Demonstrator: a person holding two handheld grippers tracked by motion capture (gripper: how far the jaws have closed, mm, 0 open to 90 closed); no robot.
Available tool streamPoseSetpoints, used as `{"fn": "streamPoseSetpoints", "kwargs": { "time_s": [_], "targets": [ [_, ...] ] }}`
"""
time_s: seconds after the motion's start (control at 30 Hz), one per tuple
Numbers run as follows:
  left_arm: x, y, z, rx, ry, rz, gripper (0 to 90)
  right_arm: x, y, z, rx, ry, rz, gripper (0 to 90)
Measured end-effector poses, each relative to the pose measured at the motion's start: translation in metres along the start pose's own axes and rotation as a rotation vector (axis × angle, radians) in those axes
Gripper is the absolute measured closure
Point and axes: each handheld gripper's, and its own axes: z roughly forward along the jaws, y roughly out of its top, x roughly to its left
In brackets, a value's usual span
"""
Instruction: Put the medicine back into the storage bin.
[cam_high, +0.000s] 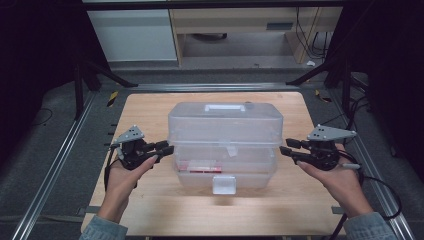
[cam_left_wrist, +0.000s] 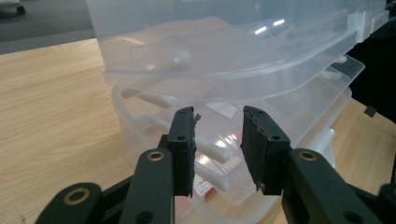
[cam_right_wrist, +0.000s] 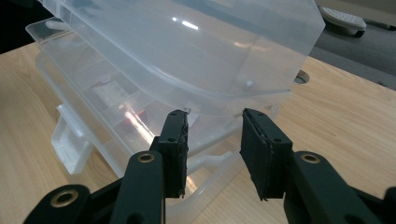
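Observation:
A clear plastic storage box (cam_high: 225, 125) stands in the middle of the wooden table (cam_high: 145, 112). Its upper section with a white handle (cam_high: 224, 107) sits raised and set back above the lower tray, which has a front latch (cam_high: 223, 184) and something red (cam_high: 200, 167) inside. My left gripper (cam_high: 167, 147) is at the box's left end, jaws apart, tips just short of the tray rim. In the left gripper view the box (cam_left_wrist: 233, 46) rises right beyond my left gripper (cam_left_wrist: 218, 112). My right gripper (cam_high: 285, 150) is at the right end, also open; its tips (cam_right_wrist: 215, 114) nearly reach the box (cam_right_wrist: 187, 56).
Metal rails (cam_high: 60, 150) run along both sides of the table, with dark floor beyond. White and wooden cabinets (cam_high: 135, 35) stand at the back. Bare wood lies in front of and behind the box.

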Motion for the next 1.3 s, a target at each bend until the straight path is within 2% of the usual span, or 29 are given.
{"fn": "streamPoseSetpoints", "kwargs": {
  "time_s": [0.3,0.6,1.07,1.3],
  "targets": [
    [-0.002,0.0,-0.005,-0.007,-0.006,0.003,63.3,0.006,-0.002,-0.003,0.0,-0.005,-0.017,59.4],
    [-0.003,-0.007,-0.002,0.002,-0.013,-0.003,62.3,0.012,-0.011,-0.001,-0.015,0.004,0.001,59.4],
    [-0.003,-0.019,-0.005,0.019,0.011,0.001,62.2,0.018,-0.023,0.0,-0.012,0.014,0.021,59.5],
    [-0.003,-0.019,-0.006,0.031,0.021,0.009,62.1,0.021,-0.026,-0.003,-0.015,0.008,0.014,63.2]
  ]
}}
